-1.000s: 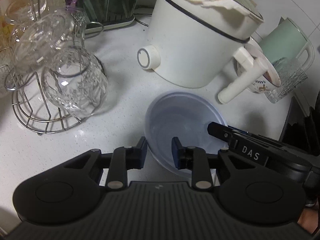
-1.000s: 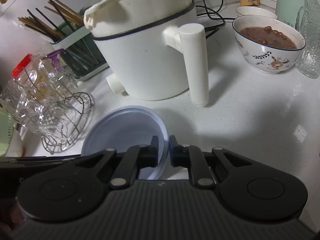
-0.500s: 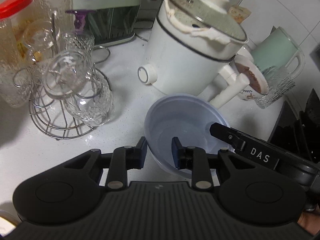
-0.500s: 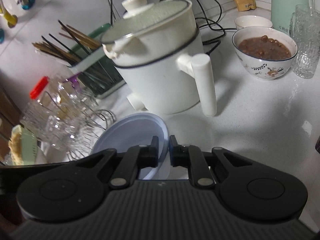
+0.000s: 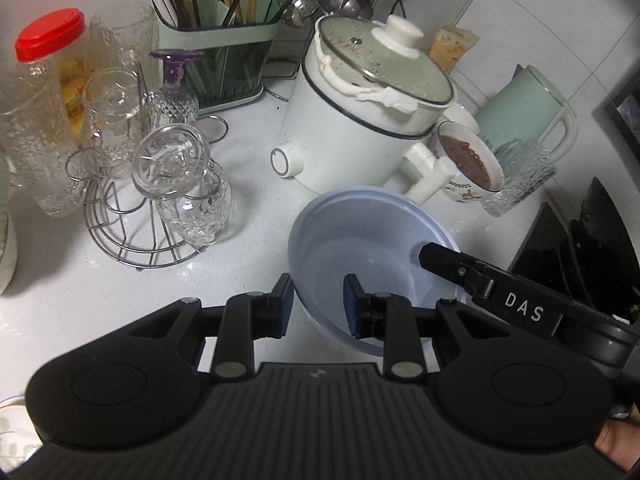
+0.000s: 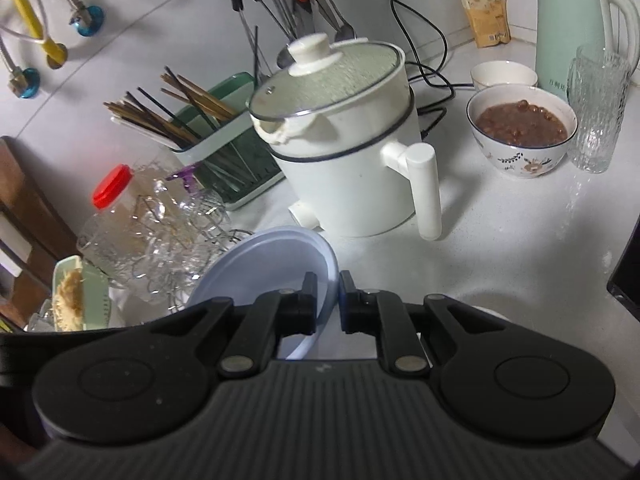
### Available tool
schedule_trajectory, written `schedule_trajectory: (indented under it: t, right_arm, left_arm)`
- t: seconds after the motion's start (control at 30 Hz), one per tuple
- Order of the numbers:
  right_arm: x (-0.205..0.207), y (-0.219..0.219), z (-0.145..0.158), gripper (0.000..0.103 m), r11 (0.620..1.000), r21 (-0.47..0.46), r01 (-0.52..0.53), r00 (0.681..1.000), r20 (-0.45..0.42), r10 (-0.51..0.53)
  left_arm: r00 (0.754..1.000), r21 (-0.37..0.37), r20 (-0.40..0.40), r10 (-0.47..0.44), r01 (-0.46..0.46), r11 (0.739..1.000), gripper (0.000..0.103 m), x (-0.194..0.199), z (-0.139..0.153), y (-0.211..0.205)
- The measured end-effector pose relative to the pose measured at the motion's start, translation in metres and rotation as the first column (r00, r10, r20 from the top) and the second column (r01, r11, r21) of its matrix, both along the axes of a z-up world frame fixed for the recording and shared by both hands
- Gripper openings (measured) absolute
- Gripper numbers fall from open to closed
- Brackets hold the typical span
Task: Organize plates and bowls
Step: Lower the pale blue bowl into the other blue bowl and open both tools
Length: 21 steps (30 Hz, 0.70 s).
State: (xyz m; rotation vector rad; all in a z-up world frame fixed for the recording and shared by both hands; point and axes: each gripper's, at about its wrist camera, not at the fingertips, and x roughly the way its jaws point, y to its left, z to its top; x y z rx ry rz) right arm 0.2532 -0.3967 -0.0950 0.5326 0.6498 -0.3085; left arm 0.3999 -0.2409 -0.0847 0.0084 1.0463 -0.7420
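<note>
Carrying the blue bowl [image 5: 360,240] level above the counter [image 6: 520,240] goes best with both tongs, left [image 5: 318,300] and right [image 6: 327,300], clenched evenly on opposite rims.

pale blue bowl [image 5: 372,236], white cooker [image 5: 352,140], mint kettle [image 5: 524,116]

We are in a home kitchen: a white counter [image 6: 500,240] against tiled walls carries an electric cooking pot [image 6: 344,152], a chopstick and utensil holder [image 5: 224,60], glasses on a wire rack [image 5: 152,208], a kettle [image 6: 576,28] and a bowl of bean soup [image 6: 522,130].
</note>
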Motion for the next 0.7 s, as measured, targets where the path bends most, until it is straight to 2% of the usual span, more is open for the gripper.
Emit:
schedule_trajectory:
  t: [0.13,0.37,0.57,0.7]
  right_arm:
    - [-0.009,0.004,0.009,0.013,0.999,0.041,-0.007,1.0,0.017,0.006]
    - [-0.017,0.024,0.015,0.013,0.998,0.037,-0.049,0.999,0.013,0.048]
    - [-0.025,0.034,0.009,0.014,0.993,0.076,-0.088,0.996,0.001,0.088]
    - [-0.03,0.043,0.0,0.014,0.988,0.106,-0.112,0.992,-0.038,0.117]
  left_arm:
    - [1.0,-0.012,-0.001,0.003,-0.003,1.0,0.031,-0.008,0.005,0.017]
    - [0.998,-0.017,-0.039,0.041,-0.042,0.999,0.031,-0.02,0.002,0.043]
    - [0.995,-0.029,-0.065,0.078,-0.08,0.996,0.031,-0.035,-0.004,0.064]
    - [0.989,-0.021,-0.1,0.107,-0.11,0.994,0.031,-0.045,-0.013,0.079]
